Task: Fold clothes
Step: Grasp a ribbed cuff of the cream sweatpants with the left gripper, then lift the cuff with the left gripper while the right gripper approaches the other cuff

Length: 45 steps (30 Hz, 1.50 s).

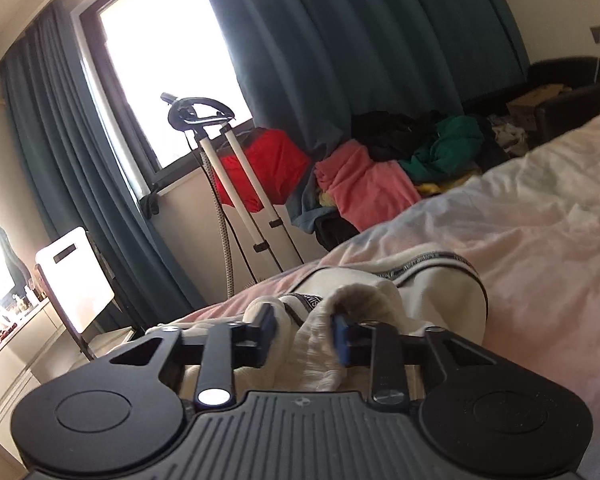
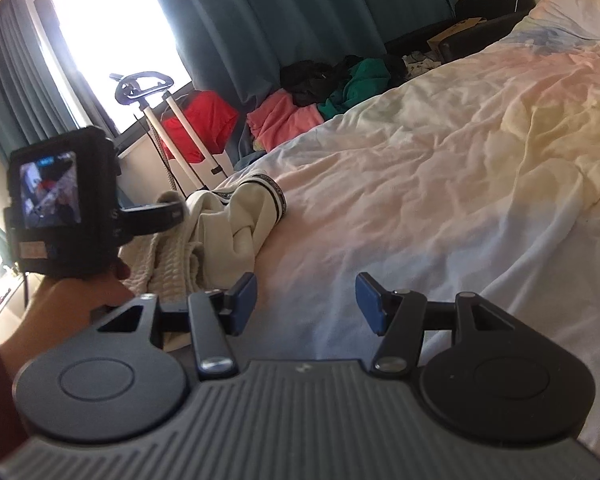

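A cream garment (image 1: 420, 292) with a black-and-white patterned trim lies bunched on the bed near its edge. In the left wrist view, my left gripper (image 1: 304, 328) has its blue pads (image 1: 269, 322) on either side of a fold of the cream cloth, which fills the gap between them. The right wrist view shows the same garment (image 2: 236, 216) and the left gripper (image 2: 174, 210) reaching into it, held by a hand (image 2: 80, 296). My right gripper (image 2: 306, 304) stands open over the bare bedcover, just right of the garment, with nothing between its pads.
A pale pink, white and yellow duvet (image 2: 440, 168) covers the bed. Beyond its far edge lies a pile of pink, green, black and red clothes (image 2: 292, 116). A garment steamer stand (image 1: 220, 152) is by the window with teal curtains. A black chair (image 1: 568, 96) holds a cardboard box.
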Available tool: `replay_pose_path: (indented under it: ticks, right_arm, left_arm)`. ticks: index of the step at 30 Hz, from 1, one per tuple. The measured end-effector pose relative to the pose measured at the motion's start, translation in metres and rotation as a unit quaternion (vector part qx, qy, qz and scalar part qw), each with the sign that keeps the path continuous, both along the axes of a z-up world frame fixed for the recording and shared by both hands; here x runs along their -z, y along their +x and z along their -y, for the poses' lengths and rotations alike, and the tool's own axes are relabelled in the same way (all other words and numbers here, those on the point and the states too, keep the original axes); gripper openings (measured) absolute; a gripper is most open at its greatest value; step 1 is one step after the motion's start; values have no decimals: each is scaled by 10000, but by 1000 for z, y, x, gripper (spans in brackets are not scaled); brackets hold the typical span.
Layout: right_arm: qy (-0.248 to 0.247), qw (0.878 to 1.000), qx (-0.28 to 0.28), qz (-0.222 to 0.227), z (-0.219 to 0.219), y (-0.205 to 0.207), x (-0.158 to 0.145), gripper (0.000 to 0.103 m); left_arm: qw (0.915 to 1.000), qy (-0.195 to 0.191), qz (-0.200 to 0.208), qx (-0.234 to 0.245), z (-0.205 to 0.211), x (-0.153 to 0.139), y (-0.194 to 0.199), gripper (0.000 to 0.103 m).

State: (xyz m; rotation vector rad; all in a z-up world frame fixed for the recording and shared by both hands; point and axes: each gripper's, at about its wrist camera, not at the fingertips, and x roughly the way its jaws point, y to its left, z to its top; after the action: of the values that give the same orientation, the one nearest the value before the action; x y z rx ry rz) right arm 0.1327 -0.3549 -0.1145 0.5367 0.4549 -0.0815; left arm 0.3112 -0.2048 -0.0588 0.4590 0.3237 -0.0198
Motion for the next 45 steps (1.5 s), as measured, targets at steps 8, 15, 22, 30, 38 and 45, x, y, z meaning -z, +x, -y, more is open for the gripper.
replay_pose_path:
  ticks: [8,15,22,30,38,45]
  right_arm:
    - [-302,9963,10,807,-10,-16,-14,59]
    - [-846,9885,-344,1204,-37,-31,-29,59]
    - [-806,9761,-1762,982,-87,-48,-34,59]
    - [-1471,9286,-3380,421,-170,-62,-16,59]
    - [-2262,8648,-4482,-101,-243,-84,18,57]
    - [-1507,8997,-4096,62,-220,-75,5,58]
  left_arm:
    - [9897,-1005,1017,38,-75,-90,-95,6]
    - [9673,-2106,1408,-140,-192,-148,-211,6]
    - [9509,-2660,1410,-717,-306,-125,-269,6]
    - [9171,-3406,1203,-1686,-394,-66,-273,7]
    - [9131,-3308,1076,-2126,-430,-43,-257,8]
    - [9114,-3266,944,-2320,-441,-35,-248,9]
